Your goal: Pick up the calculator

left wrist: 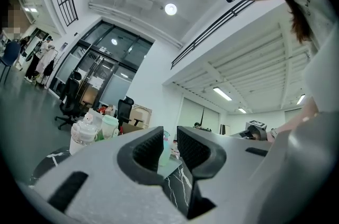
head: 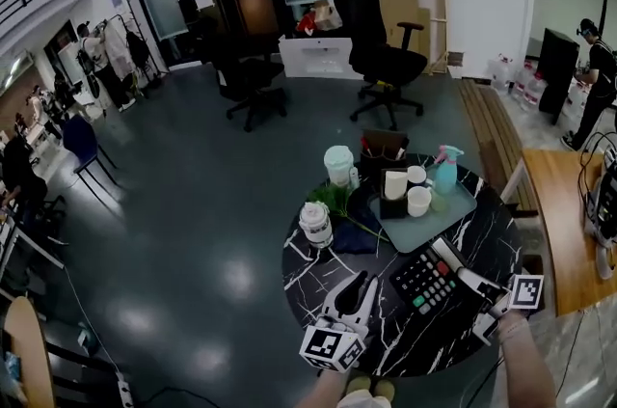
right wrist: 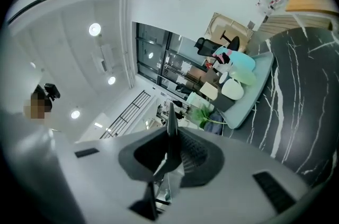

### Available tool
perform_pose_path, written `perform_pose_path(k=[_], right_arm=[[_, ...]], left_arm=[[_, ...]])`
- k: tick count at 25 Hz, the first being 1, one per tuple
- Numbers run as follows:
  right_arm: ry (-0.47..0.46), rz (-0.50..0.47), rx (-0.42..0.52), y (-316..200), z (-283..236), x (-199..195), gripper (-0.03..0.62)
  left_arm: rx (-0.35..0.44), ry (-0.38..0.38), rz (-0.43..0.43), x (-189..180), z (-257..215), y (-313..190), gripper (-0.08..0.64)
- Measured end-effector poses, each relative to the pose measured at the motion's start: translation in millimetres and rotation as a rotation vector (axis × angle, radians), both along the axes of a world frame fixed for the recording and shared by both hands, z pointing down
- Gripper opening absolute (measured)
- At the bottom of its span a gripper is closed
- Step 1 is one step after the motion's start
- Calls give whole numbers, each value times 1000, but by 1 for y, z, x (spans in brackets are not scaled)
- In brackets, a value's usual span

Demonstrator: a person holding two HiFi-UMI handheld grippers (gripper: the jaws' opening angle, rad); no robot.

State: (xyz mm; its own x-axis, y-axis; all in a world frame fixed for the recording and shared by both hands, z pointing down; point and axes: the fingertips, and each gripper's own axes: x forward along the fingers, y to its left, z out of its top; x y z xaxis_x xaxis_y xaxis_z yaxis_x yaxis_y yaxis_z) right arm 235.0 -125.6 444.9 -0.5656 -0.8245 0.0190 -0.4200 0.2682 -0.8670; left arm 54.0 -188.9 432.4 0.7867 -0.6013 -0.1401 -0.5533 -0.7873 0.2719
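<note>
a: where is the calculator (head: 429,276)?

b: lower right of the head view, over the dark marbled table (head: 318,273), just below the pale tray (head: 413,235). its near end sits in the right claw (head: 469,277).

a: is that a real grip?

b: yes. in the right gripper view the right claw (right wrist: 172,138) is pressed together on a thin dark slab seen edge-on, which i read as the calculator (right wrist: 170,112). it is a pinch on one edge, not a hold across the body.

a: and the other one?

b: the left claw (head: 366,285) is at the lower middle of the head view, just left of the calculator and apart from it. in its own view the left claw (left wrist: 169,143) stands slightly spread with nothing in the gap. only the spray bottle (left wrist: 164,150) far behind shows through.

a: so which step is this?

b: the grasp looks done and the lift is in hand. the calculator seems tilted and clear of the table, though i cannot tell for sure that its far end is off the surface.

a: what does the next move need?

b: a firm pinch and a level wrist. held by one edge, the slab could swing or slip. it should also stay clear of the tray above it.
</note>
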Motion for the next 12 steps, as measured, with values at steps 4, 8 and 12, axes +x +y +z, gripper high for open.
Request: perform_pose_path(k=[4, 8, 12], right_arm=[[42, -19, 15, -3, -13, -1, 52], [-20, 2, 39, -8, -36, -8, 52], [-60, 12, 58, -9, -41, -8, 52]], left_arm=[[21, 27, -27, -10, -15, -8, 84], [29, 69, -28, -14, -31, -17, 84], [46, 76, -15, -10, -39, -16, 84]])
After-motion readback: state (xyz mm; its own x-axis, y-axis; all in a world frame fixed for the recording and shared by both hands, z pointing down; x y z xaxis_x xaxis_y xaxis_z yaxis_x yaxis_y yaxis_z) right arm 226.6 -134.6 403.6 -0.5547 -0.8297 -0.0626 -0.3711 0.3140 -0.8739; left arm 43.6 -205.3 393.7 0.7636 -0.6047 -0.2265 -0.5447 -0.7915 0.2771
